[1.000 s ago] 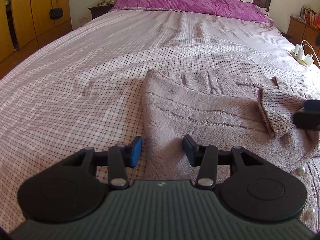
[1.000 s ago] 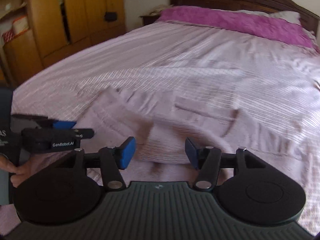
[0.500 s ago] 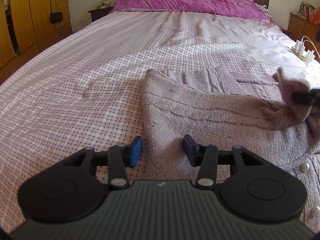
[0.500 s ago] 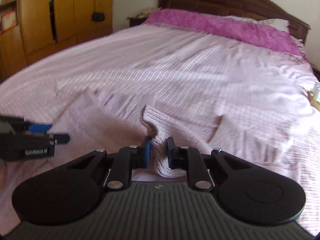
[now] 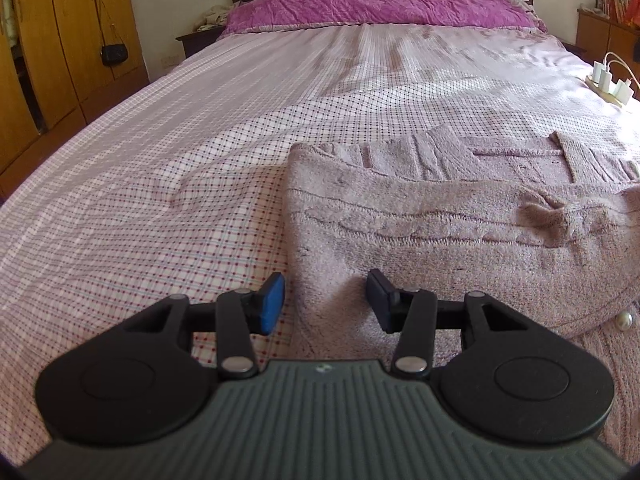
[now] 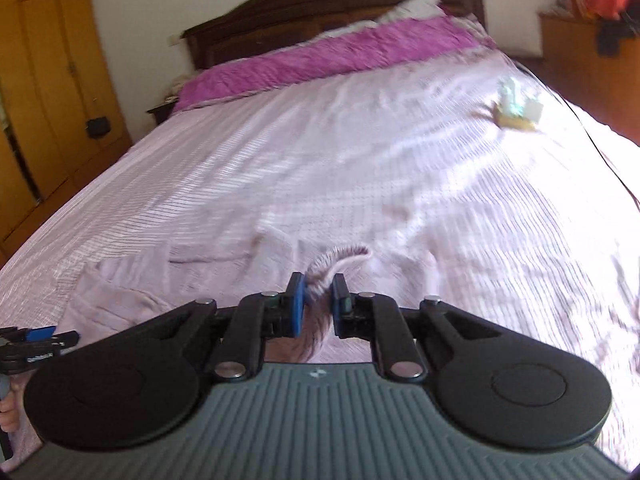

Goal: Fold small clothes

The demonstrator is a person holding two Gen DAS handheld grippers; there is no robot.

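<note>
On the checked bedsheet point(image 5: 160, 184), the left hand-held gripper point(image 5: 326, 300) gapes wide over a mauve knit cardigan point(image 5: 440, 240); the right hand-held gripper point(image 6: 318, 304) pinches its ribbed cuff point(image 6: 340, 258).

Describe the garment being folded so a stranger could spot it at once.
On the big bed with the checked pink sheet, look at the near end, far from the magenta pillows. The cardigan lies there: fuzzy mauve knit with pearl buttons, plain against the checks.
</note>
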